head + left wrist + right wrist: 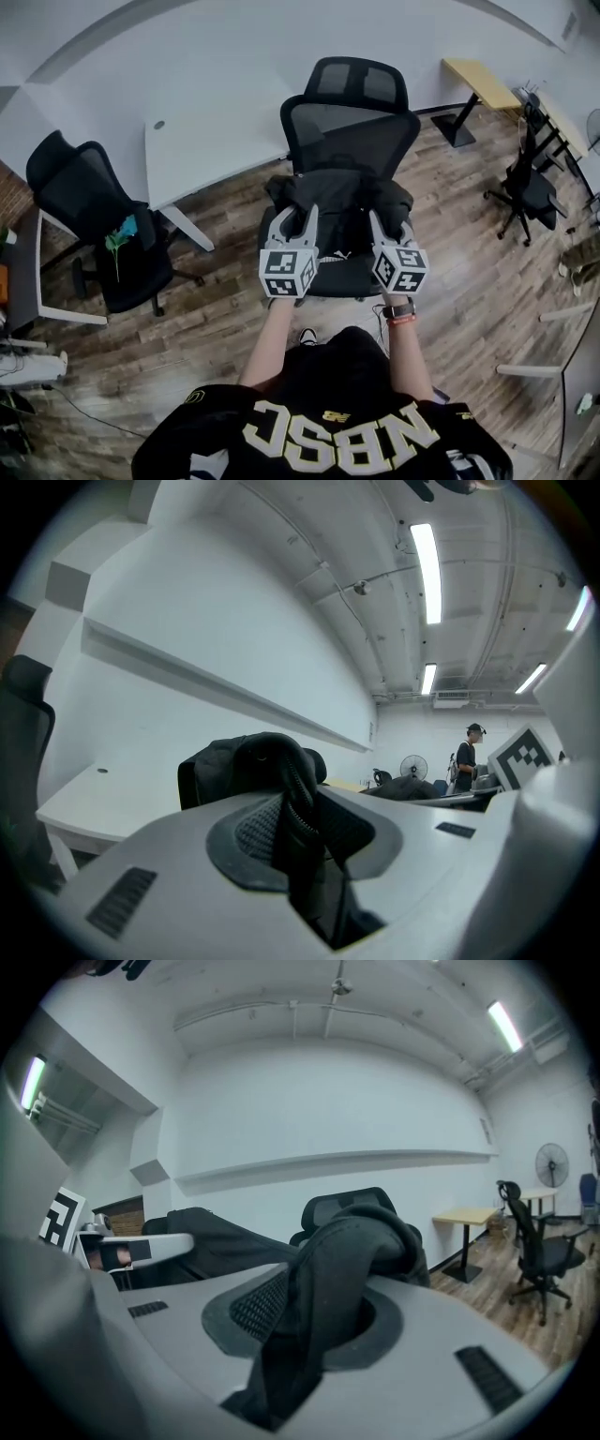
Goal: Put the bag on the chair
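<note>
The bag (339, 199) lies over the chair (352, 131) seat before me, my left gripper (295, 217) at its left, my right gripper (389, 225) at its right, and a desk (206, 155) farther left.

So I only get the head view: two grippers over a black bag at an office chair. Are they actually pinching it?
Observer: Yes. The left gripper view shows the left gripper clamped on a zippered edge of the bag.
Operator: And the other one?
Observer: In its own view the right gripper is shut on a thick fold of the same bag.
Operator: Is anyone else in the room?
Observer: A person stands far off near a fan, seen from the left gripper view.
</note>
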